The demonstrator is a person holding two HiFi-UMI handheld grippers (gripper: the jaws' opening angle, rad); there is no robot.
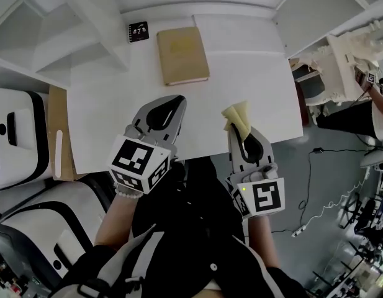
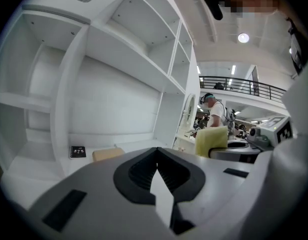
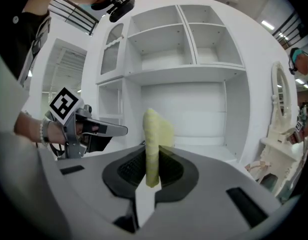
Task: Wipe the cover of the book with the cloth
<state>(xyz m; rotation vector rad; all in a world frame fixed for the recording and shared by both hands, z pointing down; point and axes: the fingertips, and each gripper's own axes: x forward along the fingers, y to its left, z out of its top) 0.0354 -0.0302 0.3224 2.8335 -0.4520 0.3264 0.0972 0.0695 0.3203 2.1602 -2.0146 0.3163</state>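
Note:
A tan book [image 1: 182, 55] lies flat near the back of the white table [image 1: 253, 85]; the left gripper view shows its edge [image 2: 108, 154]. My right gripper [image 1: 239, 129] is shut on a folded yellow cloth [image 1: 238, 116], which stands up between its jaws [image 3: 153, 144] over the table's front edge. The left gripper view catches the cloth [image 2: 211, 139] at its right. My left gripper [image 1: 168, 109] is shut and holds nothing, raised above the table's front, well short of the book.
A small black notebook [image 1: 138, 31] lies left of the book at the back. White shelving [image 3: 183, 59] rises behind the table. A person [image 2: 213, 109] stands far off to the right. A cable [image 1: 315, 197] runs on the floor at right.

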